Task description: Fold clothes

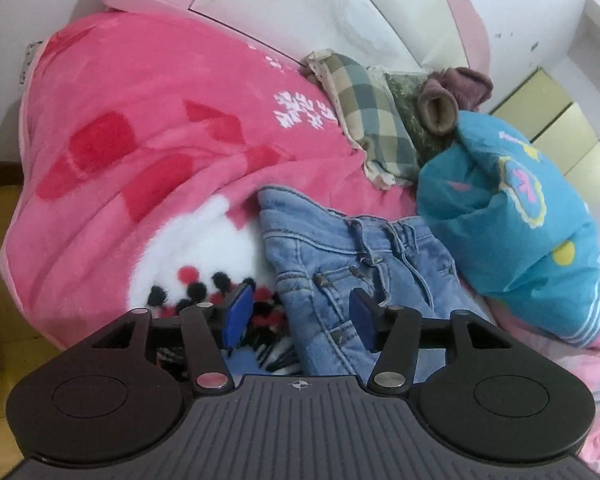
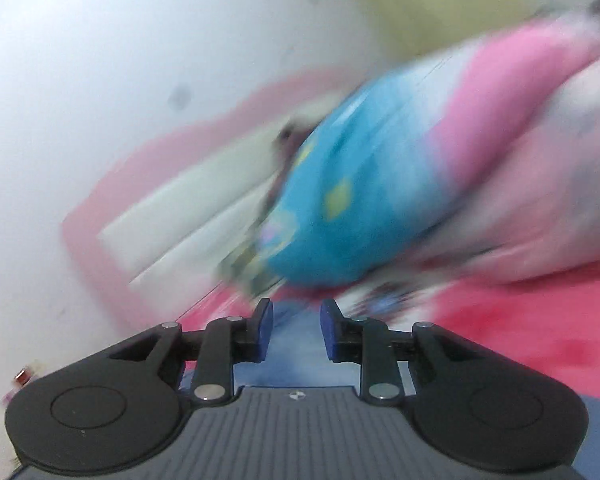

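Observation:
Light blue jeans point(image 1: 340, 248) lie crumpled on a pink blanket point(image 1: 140, 140) in the left wrist view, waistband and fly facing me. My left gripper point(image 1: 300, 314) hangs just above the jeans' near edge, jaws open, blue pads point(image 1: 238, 316) apart and pressing on nothing. The right wrist view is heavily blurred. There my right gripper point(image 2: 296, 326) stands open with a narrow gap, and blue denim point(image 2: 296, 356) shows below and between its fingers. I cannot tell whether the denim touches the pads.
A turquoise patterned garment point(image 1: 512, 216) is heaped right of the jeans and also appears as the turquoise garment point(image 2: 340, 200). A checked pillow point(image 1: 364, 108) and a mauve garment point(image 1: 448, 100) lie behind. A pink and white headboard point(image 1: 300, 0) closes the back.

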Demonstrator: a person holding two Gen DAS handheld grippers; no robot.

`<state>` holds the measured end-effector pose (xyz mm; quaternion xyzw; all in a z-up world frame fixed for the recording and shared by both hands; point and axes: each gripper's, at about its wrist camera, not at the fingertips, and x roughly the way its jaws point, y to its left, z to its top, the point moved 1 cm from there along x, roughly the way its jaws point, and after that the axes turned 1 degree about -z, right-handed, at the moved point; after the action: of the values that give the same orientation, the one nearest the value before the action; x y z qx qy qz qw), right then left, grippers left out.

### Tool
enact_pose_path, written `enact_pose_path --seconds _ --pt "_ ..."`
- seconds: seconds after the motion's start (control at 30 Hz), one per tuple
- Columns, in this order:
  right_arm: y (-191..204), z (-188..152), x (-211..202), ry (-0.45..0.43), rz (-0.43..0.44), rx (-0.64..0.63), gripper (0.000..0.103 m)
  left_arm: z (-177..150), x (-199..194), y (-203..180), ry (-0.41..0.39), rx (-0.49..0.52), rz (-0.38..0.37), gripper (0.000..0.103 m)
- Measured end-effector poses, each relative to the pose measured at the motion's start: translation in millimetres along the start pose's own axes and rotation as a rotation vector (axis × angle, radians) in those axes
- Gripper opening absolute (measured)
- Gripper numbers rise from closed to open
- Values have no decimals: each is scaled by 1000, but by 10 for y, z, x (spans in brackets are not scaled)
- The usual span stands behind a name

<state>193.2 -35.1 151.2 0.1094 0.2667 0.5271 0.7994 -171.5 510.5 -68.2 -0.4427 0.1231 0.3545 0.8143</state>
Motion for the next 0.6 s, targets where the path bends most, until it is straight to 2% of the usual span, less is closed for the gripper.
enact_pose_path --seconds 0.07,0.1,0.13,0.17,0.23,0.3,0.4,0.47,0.53,0.6 --pt "-27 -13 -965 -119 -156 -9 29 20 33 -49 7 10 12 50" --pt "4 -52 -1433 -171 -233 -1 29 21 47 -82 12 25 37 31" --pt "57 -111 -1854 -219 -299 9 29 24 60 -124 17 52 70 19" --pt "129 -203 -2219 -263 -373 11 29 27 69 -164 25 81 105 11" --pt "215 -399 -2924 -331 -511 1 29 53 47 -202 41 108 141 10" --pt "311 -631 -3428 -363 -643 -4 29 129 2 -186 54 100 153 10" --pt "313 -960 -3807 -354 -752 14 29 162 60 -146 86 108 186 11" --pt "146 -1196 -3863 -317 -757 79 30 151 130 -125 107 124 196 16" --pt "-120 -1409 -3763 -267 -721 166 31 134 68 -120 96 123 192 20" --pt "-346 -1611 -3546 -209 -656 240 33 117 -67 -133 66 108 205 41"
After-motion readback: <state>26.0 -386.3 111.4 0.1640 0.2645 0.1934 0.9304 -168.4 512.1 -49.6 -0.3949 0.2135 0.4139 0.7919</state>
